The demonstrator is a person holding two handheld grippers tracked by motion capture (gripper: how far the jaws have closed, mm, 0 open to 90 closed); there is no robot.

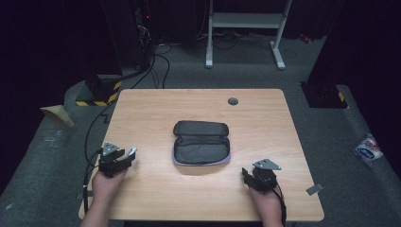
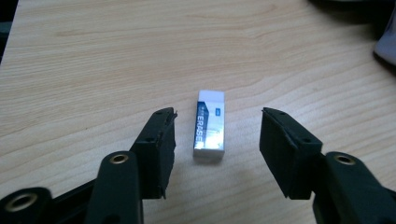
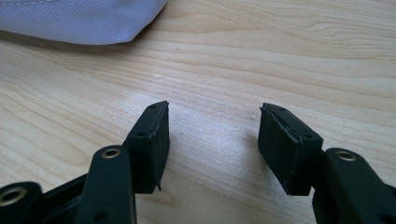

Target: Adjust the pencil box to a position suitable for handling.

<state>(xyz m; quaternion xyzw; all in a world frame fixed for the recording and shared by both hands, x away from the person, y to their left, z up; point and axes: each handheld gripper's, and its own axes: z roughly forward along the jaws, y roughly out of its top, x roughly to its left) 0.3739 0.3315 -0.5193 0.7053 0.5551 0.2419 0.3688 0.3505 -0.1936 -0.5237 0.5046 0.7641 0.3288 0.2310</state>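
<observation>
An open dark grey pencil case point(image 1: 201, 142) lies in the middle of the wooden table point(image 1: 151, 106); its pale corner point(image 3: 79, 21) reaches into the top left of the right gripper view. A white and blue eraser point(image 2: 209, 126) lies flat on the wood between the jaws of my left gripper point(image 2: 218, 114), which is open and not touching it. In the high view that gripper point(image 1: 124, 158) sits near the table's left edge, left of the case. My right gripper point(image 3: 213, 108) is open over bare wood, at the front right point(image 1: 247, 174), just below the case's right corner.
A round grey cable hole point(image 1: 232, 101) sits near the table's far edge. On the floor behind stand a white metal frame point(image 1: 243, 21) and black cables point(image 1: 161, 61). A white and blue packet point(image 1: 369, 149) lies on the carpet to the right.
</observation>
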